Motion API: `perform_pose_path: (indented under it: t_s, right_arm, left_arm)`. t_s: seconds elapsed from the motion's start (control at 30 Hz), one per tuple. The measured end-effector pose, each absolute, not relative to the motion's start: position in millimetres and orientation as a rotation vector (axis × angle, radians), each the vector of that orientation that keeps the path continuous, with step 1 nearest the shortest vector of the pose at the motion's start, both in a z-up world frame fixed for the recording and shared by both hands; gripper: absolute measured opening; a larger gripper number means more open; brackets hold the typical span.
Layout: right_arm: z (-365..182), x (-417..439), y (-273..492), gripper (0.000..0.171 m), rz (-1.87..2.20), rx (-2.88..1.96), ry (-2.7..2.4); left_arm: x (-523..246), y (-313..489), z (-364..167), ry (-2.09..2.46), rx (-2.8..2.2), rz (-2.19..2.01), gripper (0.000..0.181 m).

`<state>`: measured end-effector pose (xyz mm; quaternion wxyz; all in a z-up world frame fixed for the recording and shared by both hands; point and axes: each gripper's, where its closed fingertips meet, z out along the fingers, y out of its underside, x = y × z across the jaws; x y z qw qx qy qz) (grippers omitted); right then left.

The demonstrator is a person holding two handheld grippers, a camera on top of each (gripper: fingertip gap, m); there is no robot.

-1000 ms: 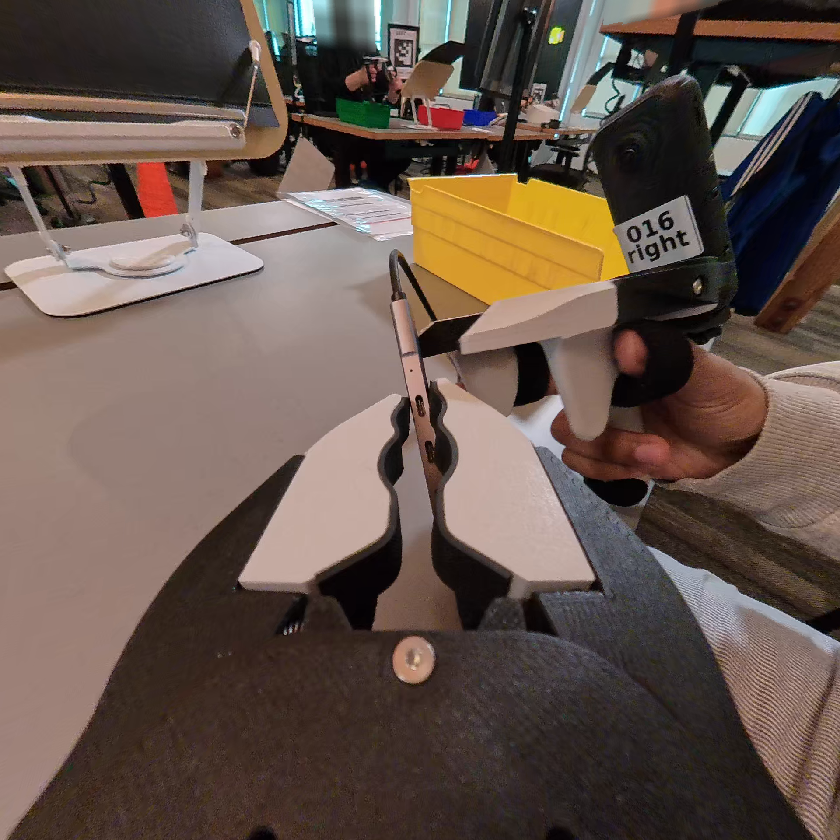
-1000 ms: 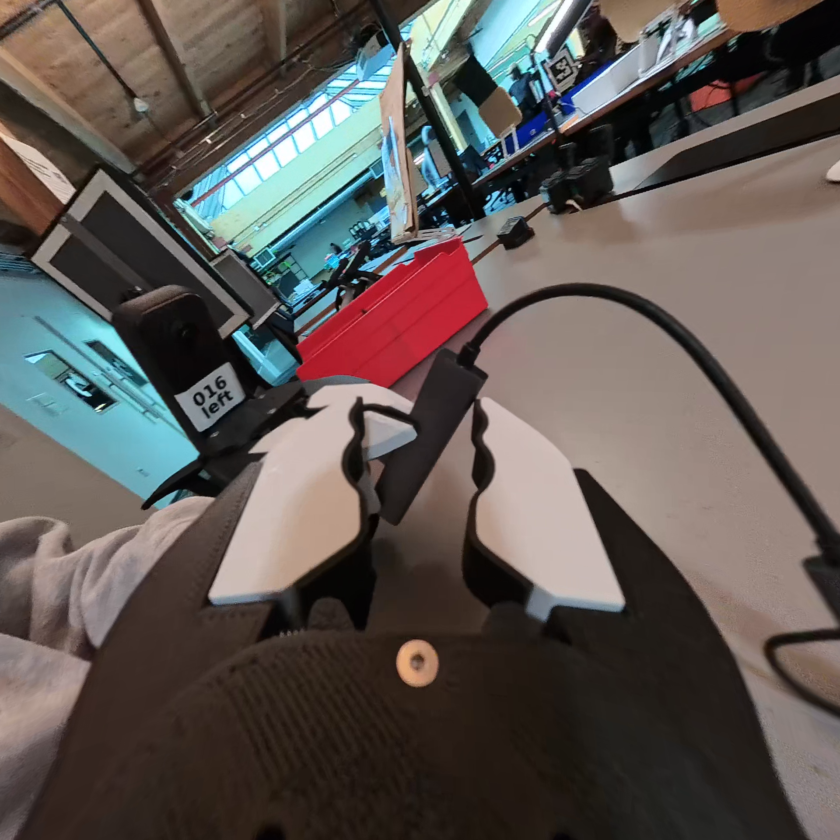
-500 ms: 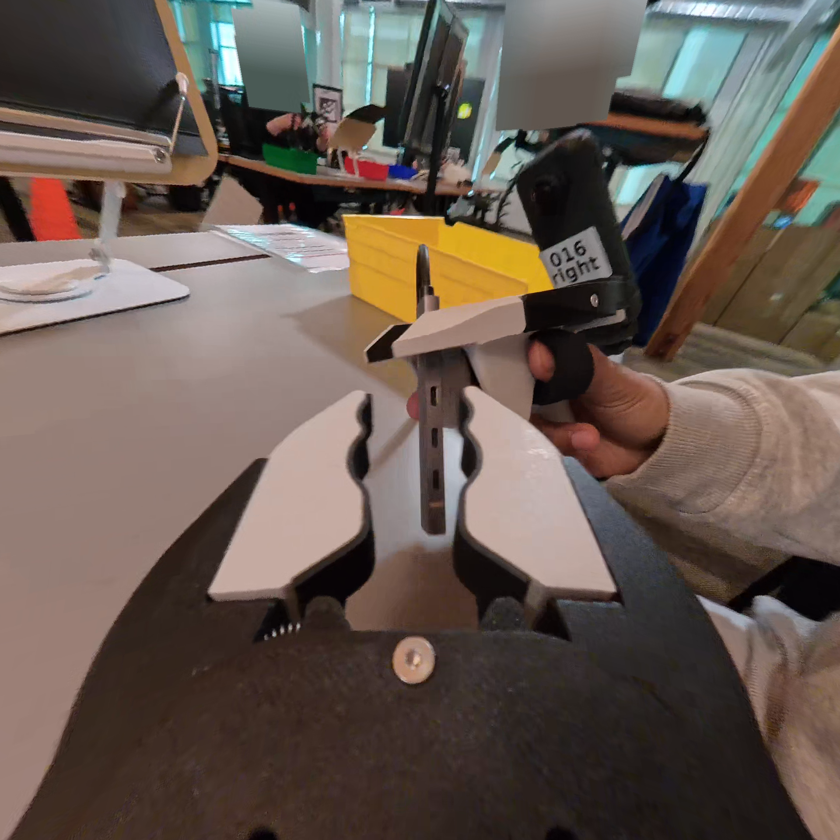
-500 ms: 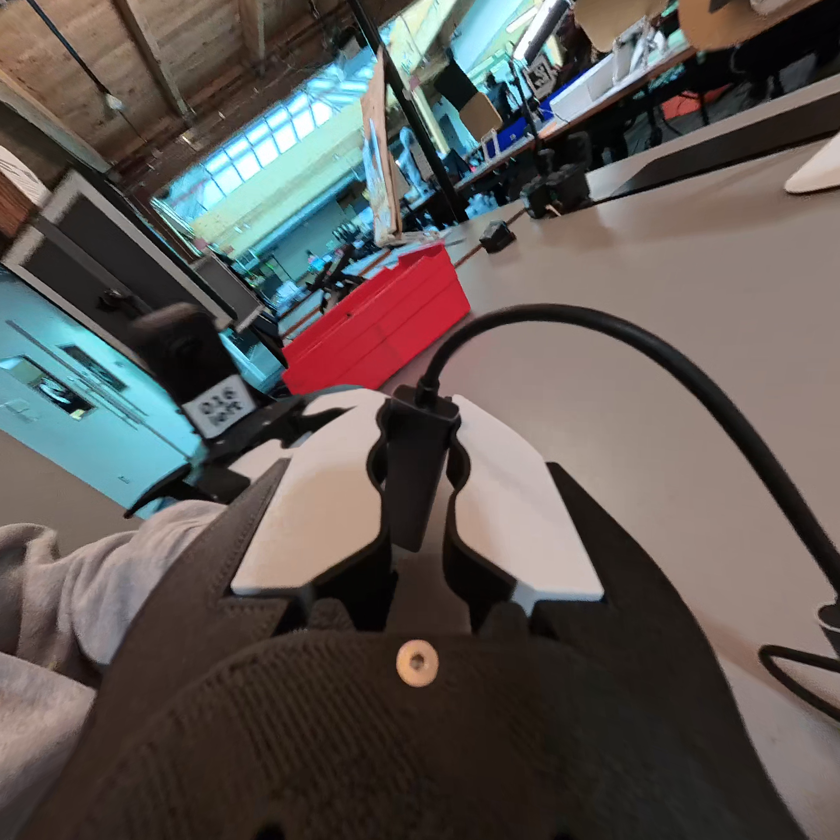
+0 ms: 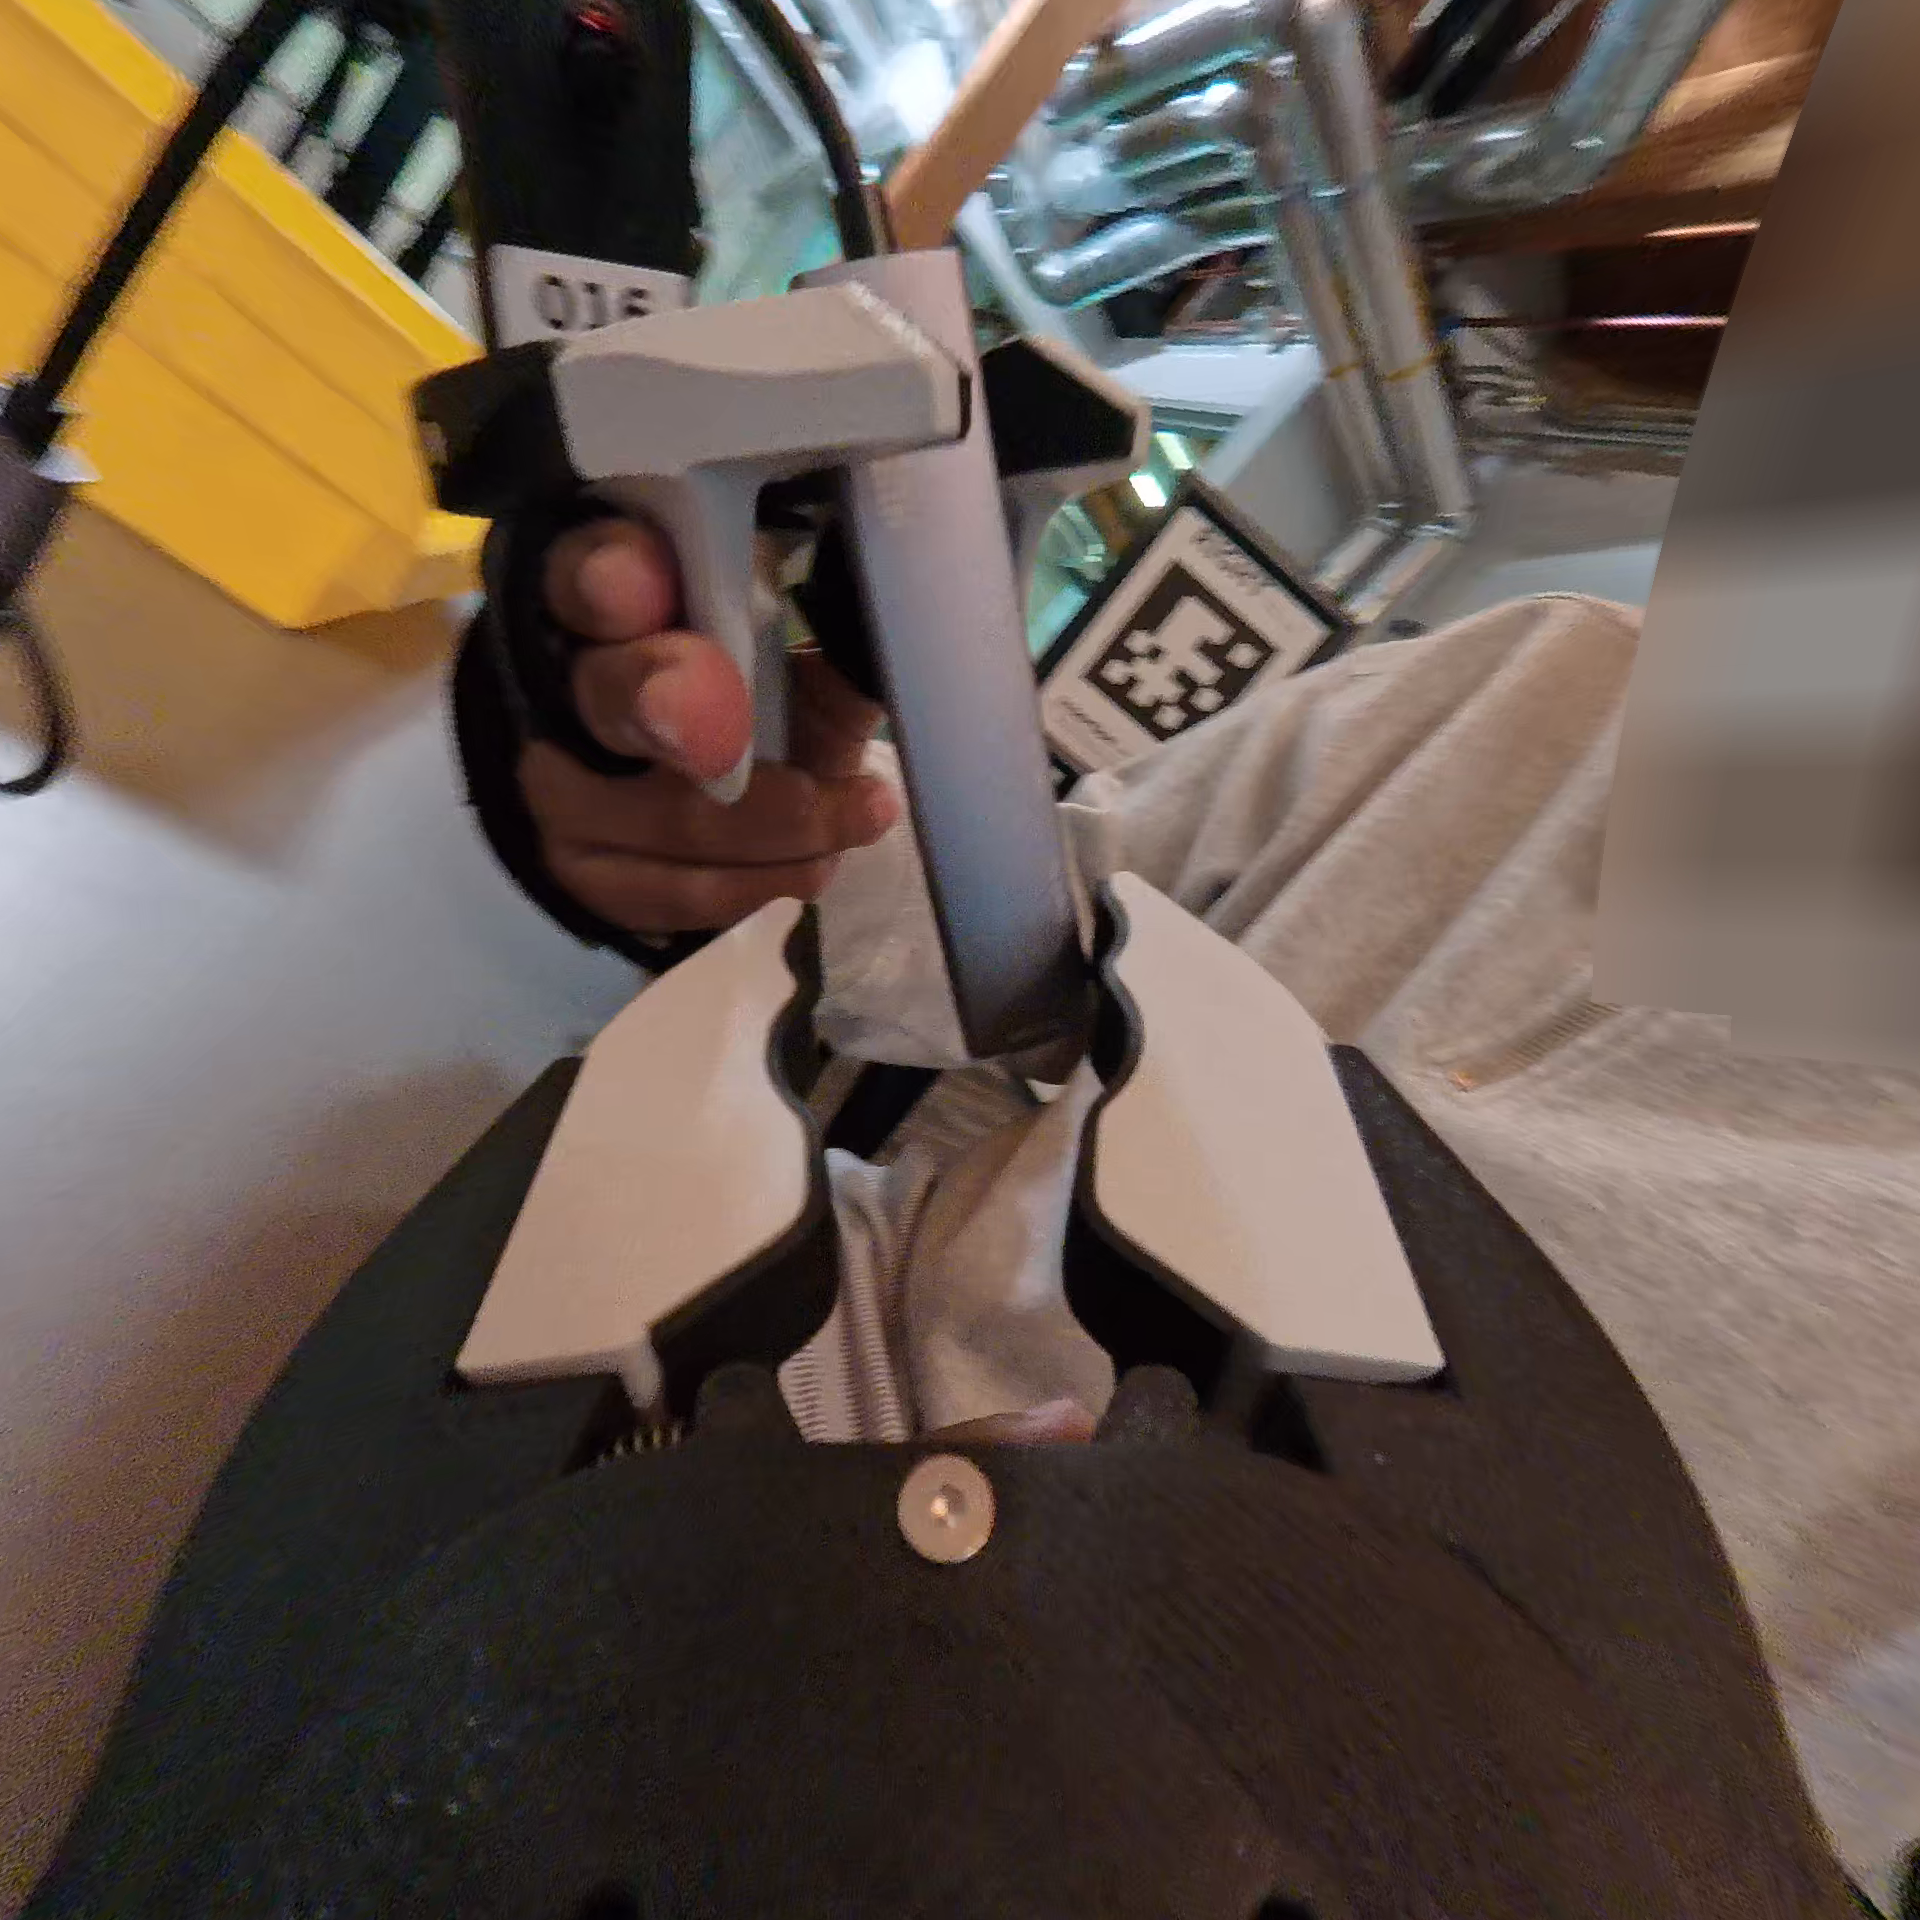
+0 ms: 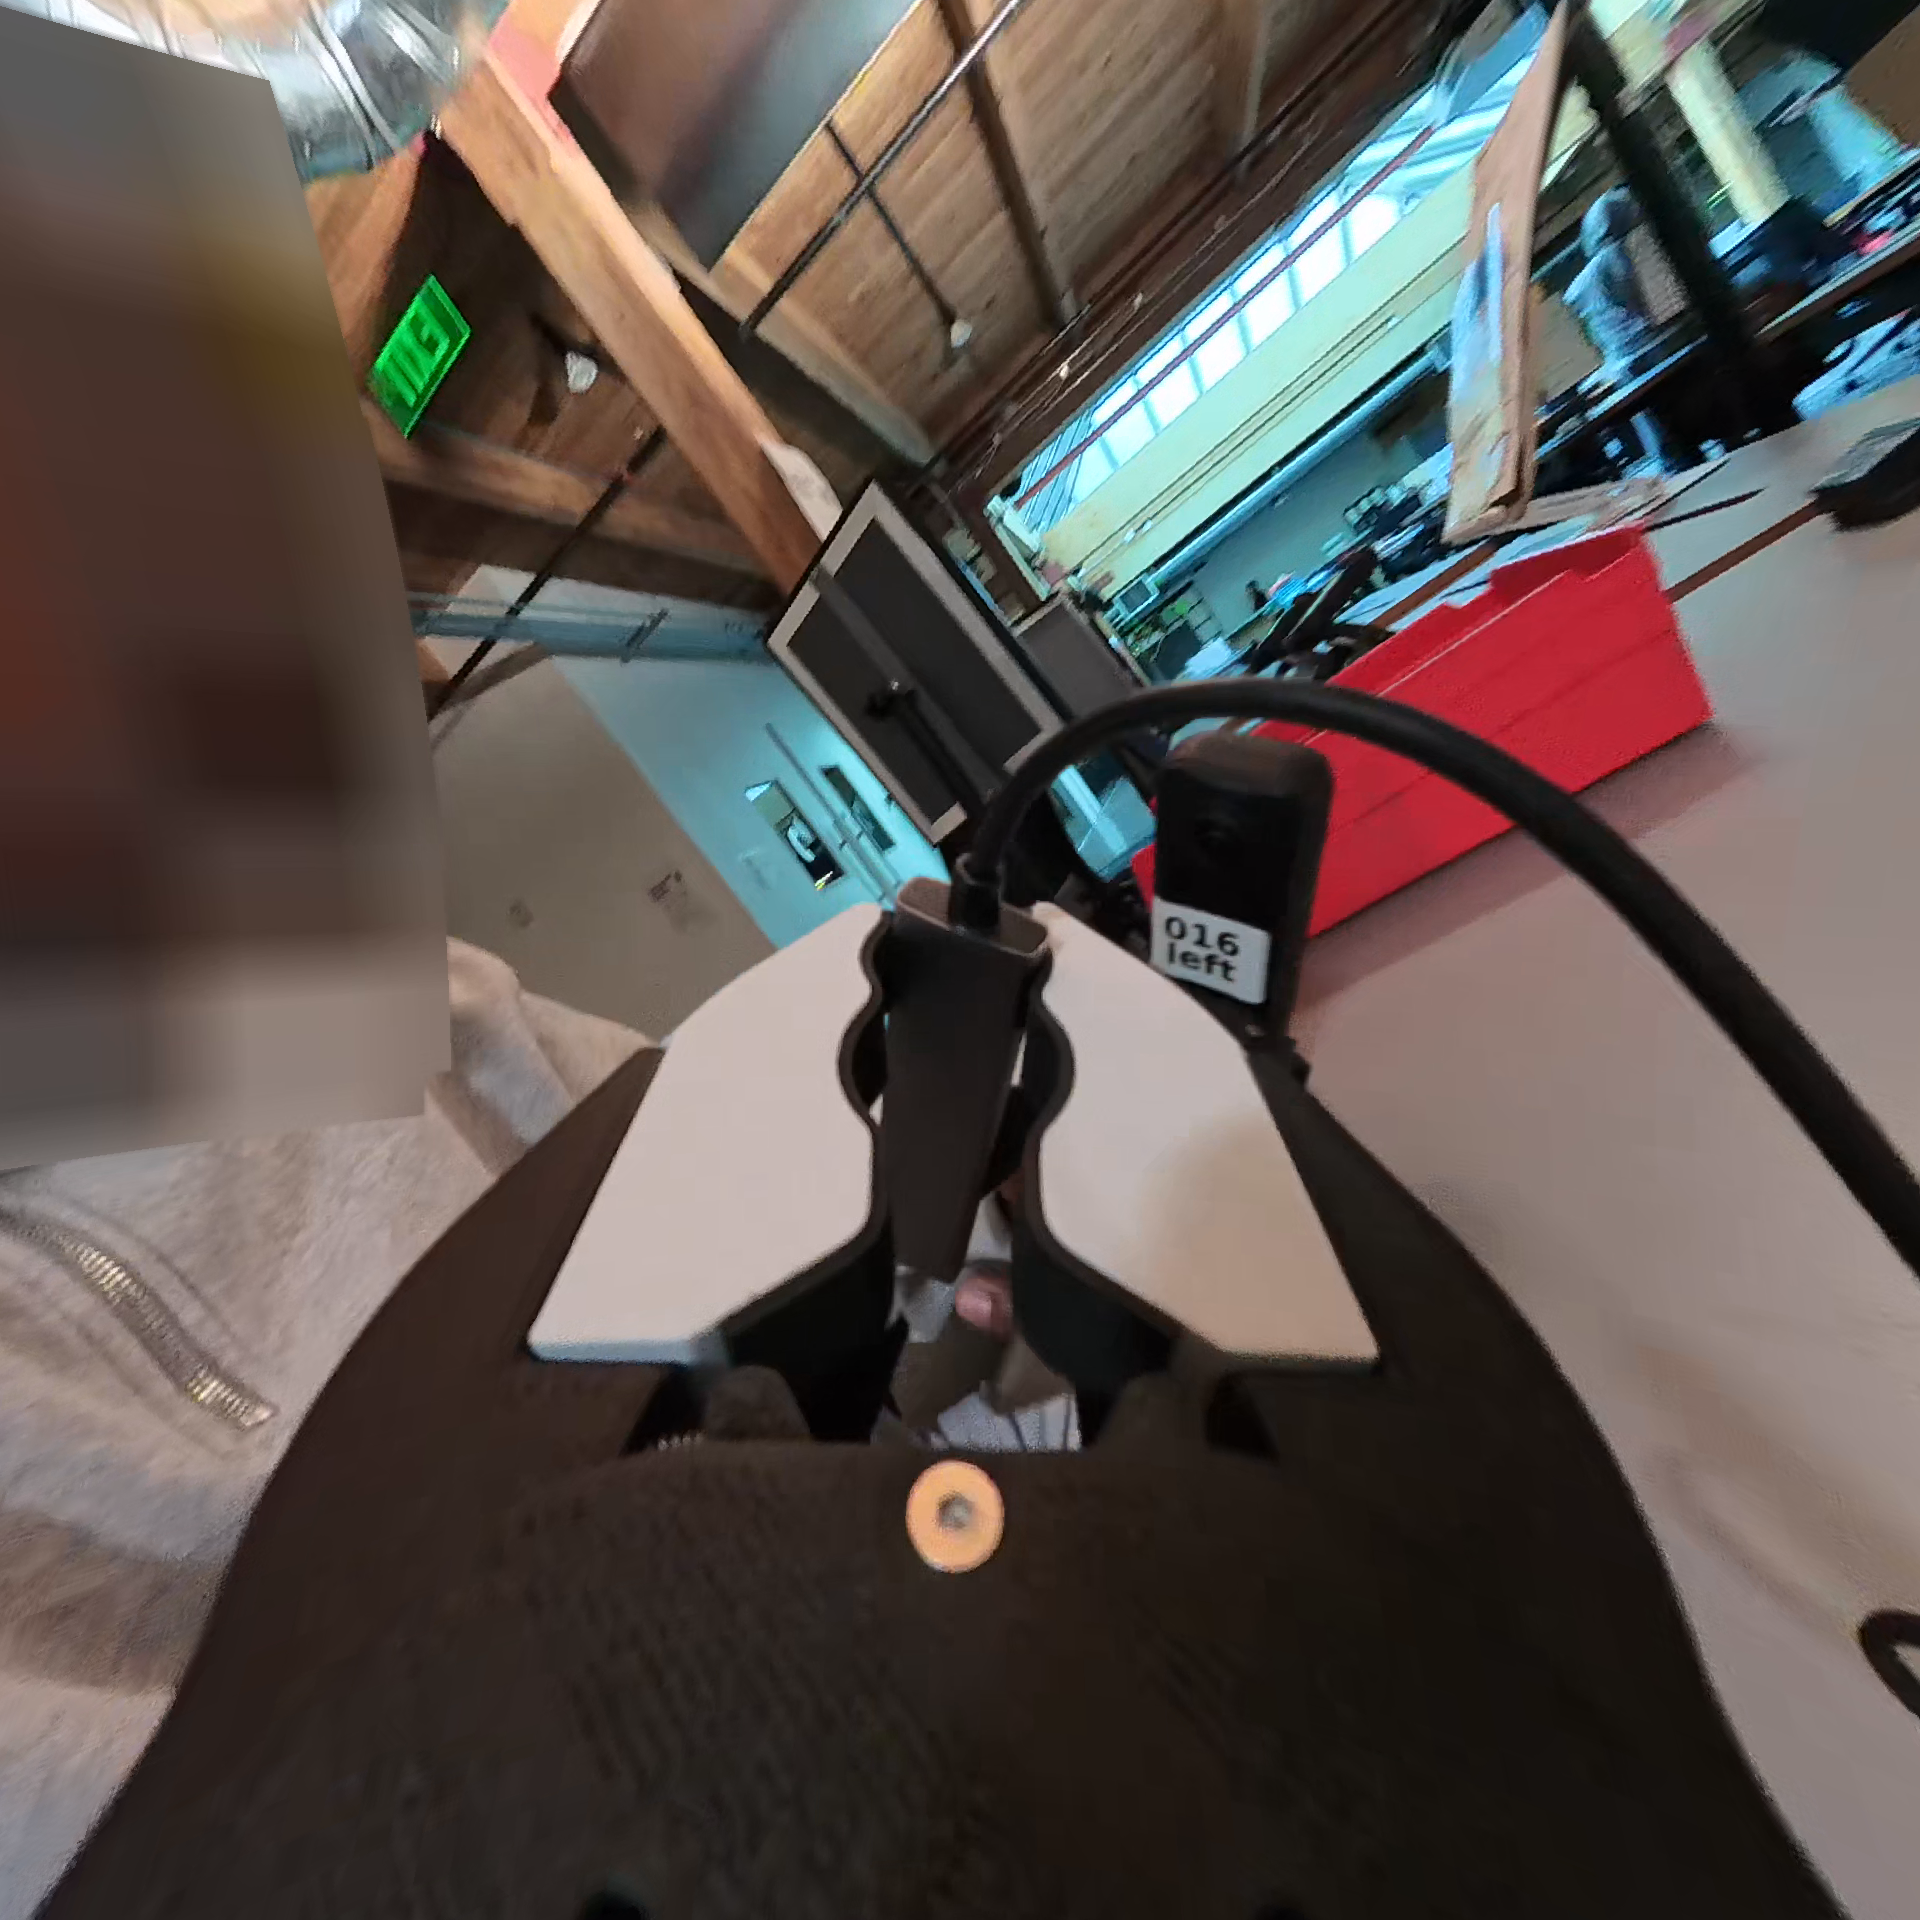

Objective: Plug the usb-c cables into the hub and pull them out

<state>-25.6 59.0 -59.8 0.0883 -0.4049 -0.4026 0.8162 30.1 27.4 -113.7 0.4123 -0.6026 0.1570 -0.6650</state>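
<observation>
Both tongs busy: right tongs (image 6: 954,1049) clamp hub (image 6: 951,1081); left tongs (image 5: 951,1023) apart, hub seemingly touching one finger

A yellow bin (image 5: 197,416) and a red bin (image 6: 1507,717) sit on the pale surface (image 6: 1558,1195), a green lit sign (image 6: 421,353) glowing on a wooden beam.

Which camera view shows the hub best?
The left wrist view: the grey hub shows its broad face, unobstructed. The right wrist view shows only its dark narrow edge, clamped between the right tongs, with the cable leaving its top.
</observation>
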Motion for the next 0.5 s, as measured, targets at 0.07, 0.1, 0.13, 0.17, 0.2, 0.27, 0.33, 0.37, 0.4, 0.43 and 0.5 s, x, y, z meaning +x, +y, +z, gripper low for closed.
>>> perform_pose_path:
  t_s: [0.07,0.1,0.13,0.17,0.2,0.27,0.33,0.37,0.4,0.43,0.5]
  right_arm:
    - [-58.2,-22.8,49.7,0.021,2.476,-1.170,-1.241]
    - [-56.4,-20.9,46.8,0.021,2.508,-1.149,-1.246]
    - [-54.5,-18.8,44.7,0.022,2.540,-1.129,-1.250]
    - [-52.7,-16.9,43.2,0.021,2.568,-1.111,-1.252]
    - [-51.2,-15.2,41.8,0.022,2.592,-1.096,-1.253]
    - [-49.3,-14.0,40.7,0.022,2.624,-1.078,-1.240]
    - [-47.8,-11.9,39.3,0.022,2.672,-1.059,-1.232]
    - [-46.9,-11.2,38.7,0.023,2.690,-1.050,-1.226]
    - [-46.3,-11.6,39.5,0.023,2.694,-1.049,-1.208]
    - [-46.4,-13.5,41.8,0.027,2.682,-1.061,-1.180]
    - [-52.1,-22.4,49.7,0.033,2.587,-1.138,-1.125]
  left_arm:
    - [31.2,18.3,-102.3,0.417,-1.430,-1.782,0.035]
    - [29.7,15.2,-96.9,0.417,-1.389,-1.825,0.031]
    - [27.4,13.4,-92.9,0.412,-1.356,-1.855,0.028]
    - [24.9,13.0,-90.3,0.400,-1.334,-1.871,0.027]
    - [22.4,13.4,-88.6,0.387,-1.318,-1.878,0.024]
    - [21.4,12.8,-86.6,0.383,-1.301,-1.893,0.021]
    - [24.4,10.9,-85.1,0.396,-1.290,-1.908,0.020]
    - [25.5,9.7,-83.4,0.402,-1.276,-1.918,0.019]
    - [25.7,9.8,-81.9,0.400,-1.265,-1.919,0.018]
    - [25.1,10.8,-80.7,0.395,-1.257,-1.909,0.017]
    - [21.1,15.1,-79.0,0.375,-1.252,-1.854,0.011]
